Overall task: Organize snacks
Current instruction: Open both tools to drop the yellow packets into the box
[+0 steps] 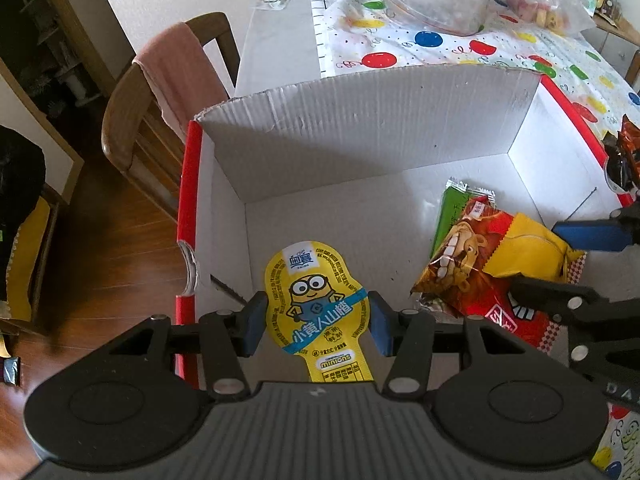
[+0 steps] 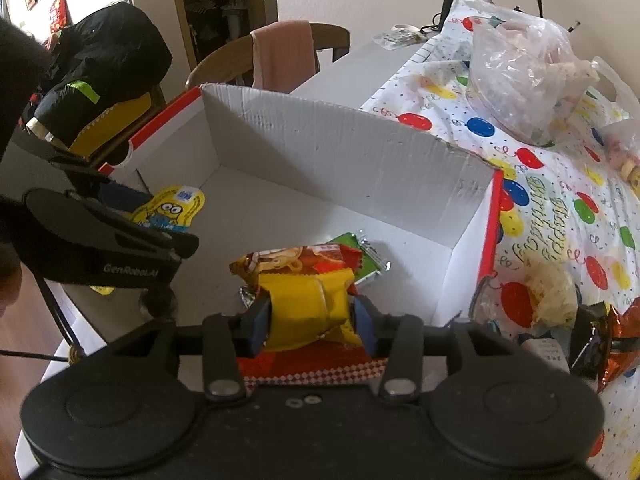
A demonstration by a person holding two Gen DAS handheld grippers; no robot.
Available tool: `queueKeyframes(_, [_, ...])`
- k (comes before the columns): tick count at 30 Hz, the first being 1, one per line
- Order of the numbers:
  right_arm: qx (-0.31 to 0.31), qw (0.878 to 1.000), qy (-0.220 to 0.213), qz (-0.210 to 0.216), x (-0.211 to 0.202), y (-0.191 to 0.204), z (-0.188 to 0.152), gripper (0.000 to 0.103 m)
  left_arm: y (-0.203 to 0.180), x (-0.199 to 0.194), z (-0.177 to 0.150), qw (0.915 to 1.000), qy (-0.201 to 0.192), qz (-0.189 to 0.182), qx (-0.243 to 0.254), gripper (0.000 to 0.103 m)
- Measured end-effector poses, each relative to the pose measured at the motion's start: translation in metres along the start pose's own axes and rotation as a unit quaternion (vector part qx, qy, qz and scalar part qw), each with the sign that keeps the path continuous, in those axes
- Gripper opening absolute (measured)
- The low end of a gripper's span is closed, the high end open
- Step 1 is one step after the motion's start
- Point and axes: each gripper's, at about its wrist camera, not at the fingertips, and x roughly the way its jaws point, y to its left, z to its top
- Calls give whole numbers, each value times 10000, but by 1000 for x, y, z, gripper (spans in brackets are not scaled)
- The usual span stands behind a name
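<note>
Left gripper [image 1: 316, 322] clamped on the yellow Minions pouch [image 1: 318, 308], blue pads pressing its waist from either side; pouch upright above the near left part of the cardboard box [image 1: 360, 128], its bottom tab cut off behind the gripper body. In the right wrist view, only the pouch's top showing past the left gripper's black frame, print there too small to read.

Right gripper [image 2: 312, 322] closed on the yellow end of a lion-printed snack packet [image 2: 304, 284], fingers pinching the crumpled wrapper. Packet held over the near right part of the box, its red end with checkered edge hidden under the gripper. Just beyond and partly beneath it, a green wrapper [image 2: 362, 258] lying on the box floor, mostly covered; brand unreadable.

Box open-topped, white corrugated inside, red trim on the side rims, far wall torn unevenly along the top. Contact between the lion packet and the box floor not clear from either view.

Outside the box to the right, on the balloon-print tablecloth [image 2: 560, 208], an orange and black foil bag [image 2: 608, 340], cut off at the frame edge. Farther away, a clear plastic bag [image 2: 520, 76] with contents blurred. Beyond the far left corner, a wooden chair [image 1: 132, 120] draped with a pink cloth [image 1: 176, 68].
</note>
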Motion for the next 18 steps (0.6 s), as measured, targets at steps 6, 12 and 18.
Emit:
queueKeyframes(6, [83, 9999, -137, 37, -15, -4, -4, 55, 4, -9, -4, 9997, -101, -59, -194, 61])
queueKeyframes(12, [134, 9994, -292, 102, -36, -5, -8, 64, 7, -31, -9, 9987, -320, -133, -386, 65])
queueKeyframes(18, [138, 9984, -518, 190, -61, -5, -9, 75, -2, -63, -13, 9962, -723, -243, -428, 66])
